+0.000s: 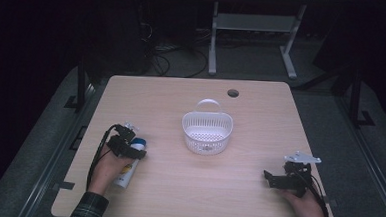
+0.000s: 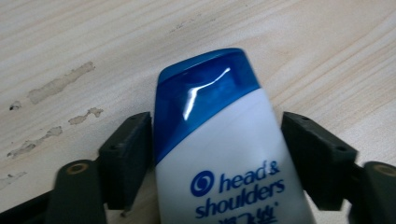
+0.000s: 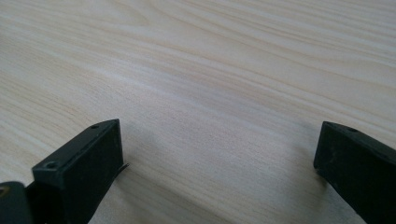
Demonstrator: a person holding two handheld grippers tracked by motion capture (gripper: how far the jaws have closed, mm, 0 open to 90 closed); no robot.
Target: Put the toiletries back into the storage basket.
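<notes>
A white shampoo bottle (image 1: 125,174) with a blue cap lies on the wooden table (image 1: 186,193) at the front left, cap pointing away from the person. My left gripper (image 1: 129,148) is over its cap end. In the left gripper view the bottle (image 2: 224,154) lies between the two black jaws, which press against its sides just below the cap; the left gripper (image 2: 217,135) is shut on it. My right gripper (image 1: 270,178) rests low at the front right, held by a hand. Its jaws (image 3: 219,154) stand wide apart over bare wood.
A white perforated plastic basket (image 1: 186,124) with a handle stands in the middle of the table, between the two grippers and a little farther back. A round cable hole (image 1: 233,93) sits near the far edge. Beyond the table are a desk frame and cables on the floor.
</notes>
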